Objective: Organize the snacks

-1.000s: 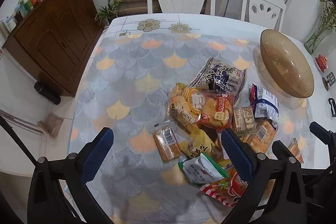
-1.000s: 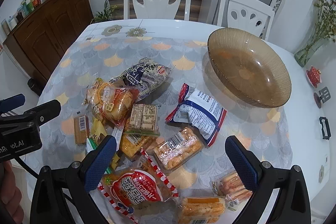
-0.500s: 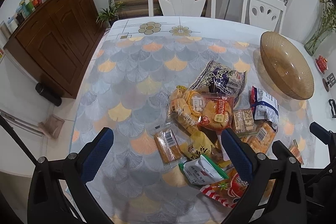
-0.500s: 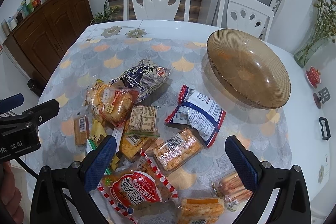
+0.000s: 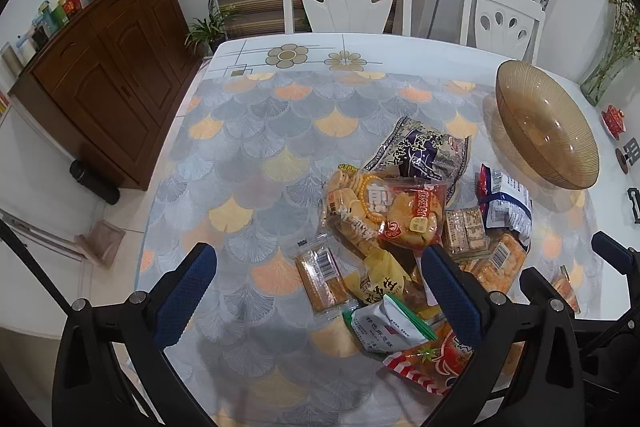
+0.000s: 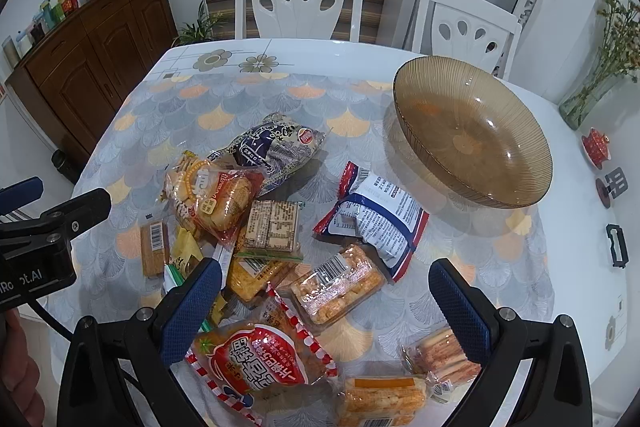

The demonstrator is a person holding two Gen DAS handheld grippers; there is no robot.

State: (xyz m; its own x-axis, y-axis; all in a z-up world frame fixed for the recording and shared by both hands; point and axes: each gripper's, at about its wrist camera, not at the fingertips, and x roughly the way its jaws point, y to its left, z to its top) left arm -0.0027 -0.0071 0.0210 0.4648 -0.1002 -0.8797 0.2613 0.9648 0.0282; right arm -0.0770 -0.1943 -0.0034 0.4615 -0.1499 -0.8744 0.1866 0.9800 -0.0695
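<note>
Both grippers hang above the near edge of the table, each with its blue-padded jaws spread wide and nothing between them. The right gripper (image 6: 320, 301) hovers over the closest packets: a red-and-white bag (image 6: 260, 355) lies under its left finger, a clear pack of golden puffed pieces (image 6: 338, 283) sits between the fingers, and two orange wafer packs rest at the table's near edge. The left gripper (image 5: 320, 285) floats beside it over a barcode-labelled wafer pack (image 5: 322, 277), a yellow sachet (image 5: 380, 281) and a green-and-white pouch (image 5: 386, 327). Farther out the snack pile thickens: a bag of round crackers (image 6: 212, 197) leans on a dark purple bag (image 6: 276, 147), with a flat biscuit packet (image 6: 272, 225) and a blue-white-red bag (image 6: 374, 221) lying just beside them. Beyond the pile, to the right, stands an amber glass bowl (image 6: 472, 129), which looks empty, though glare on the glass makes that hard to swear to. The patterned tablecloth (image 5: 256, 131) is bare on the left, and two white chairs stand at the far side.
</note>
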